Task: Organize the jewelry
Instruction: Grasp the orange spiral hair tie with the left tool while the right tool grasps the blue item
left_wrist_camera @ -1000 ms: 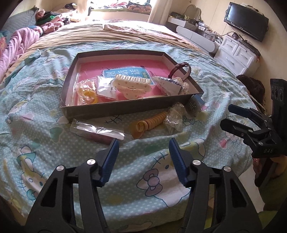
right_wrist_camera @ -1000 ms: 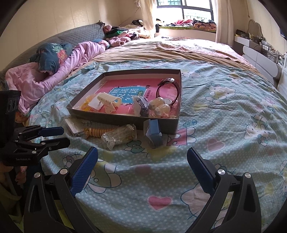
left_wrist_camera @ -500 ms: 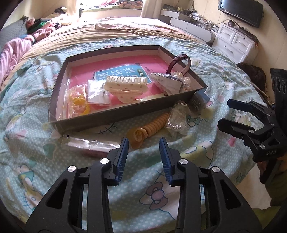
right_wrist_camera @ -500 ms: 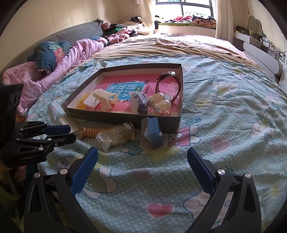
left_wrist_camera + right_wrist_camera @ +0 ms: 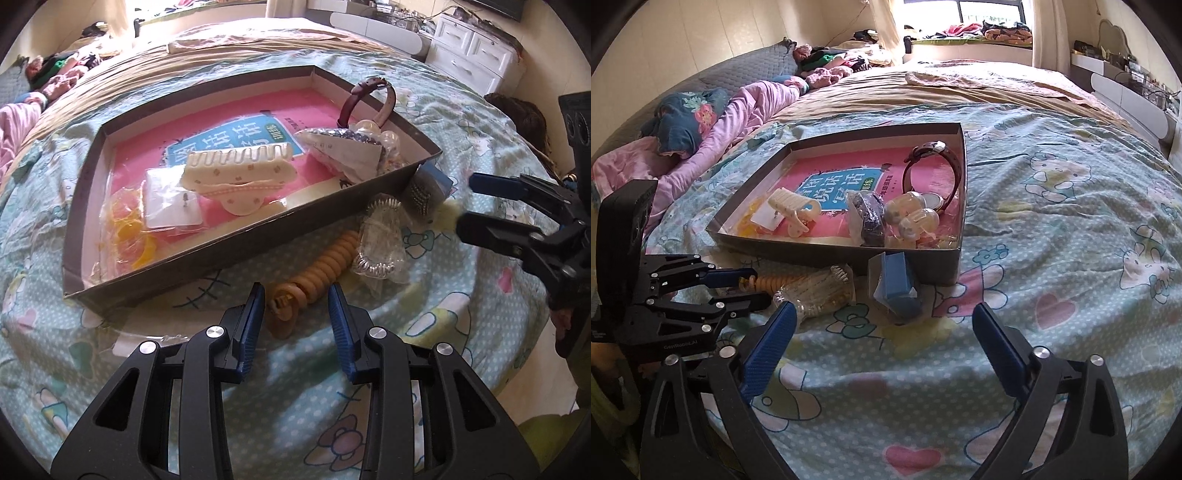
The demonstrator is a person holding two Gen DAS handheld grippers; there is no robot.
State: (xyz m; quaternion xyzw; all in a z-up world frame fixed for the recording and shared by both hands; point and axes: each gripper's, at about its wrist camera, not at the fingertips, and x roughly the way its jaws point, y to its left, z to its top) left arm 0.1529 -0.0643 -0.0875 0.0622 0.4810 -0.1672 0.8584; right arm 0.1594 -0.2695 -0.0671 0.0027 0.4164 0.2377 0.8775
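**Q:** Where are your jaws, and where is the jewelry?

**A:** My left gripper (image 5: pixel 296 325) points steeply down at the bed. Its blue pads stand part-way apart and grip nothing. The curled end of an orange spiral hair tie (image 5: pixel 317 273) lies between the tips, with a gap on each side. My right gripper (image 5: pixel 882 339) hovers wide over the blanket (image 5: pixel 1052 229), jaws closing, nothing between them. A small blue box (image 5: pixel 895 282) lies beyond its tips. The shallow cardboard tray (image 5: pixel 221 251) already holds a cream hair claw (image 5: pixel 240 173), a watch (image 5: pixel 369 96) and several bagged pieces.

**Q:** What could go wrong?

**A:** The hair tie is springy. If my left pads close on the curl alone, I judge it may squirm out or stretch as I lift. The blanket is soft, so pressing down could pinch cloth along with the tie. A flat clear packet (image 5: pixel 147 338) lies just beside my left finger and could get dragged.

**Q:** Anything on the right side?

**A:** A crinkly clear bag of coils (image 5: pixel 822 290) sits near the box. Closing carelessly, I might catch both. The tray wall is also near, so a low lift could snag it.
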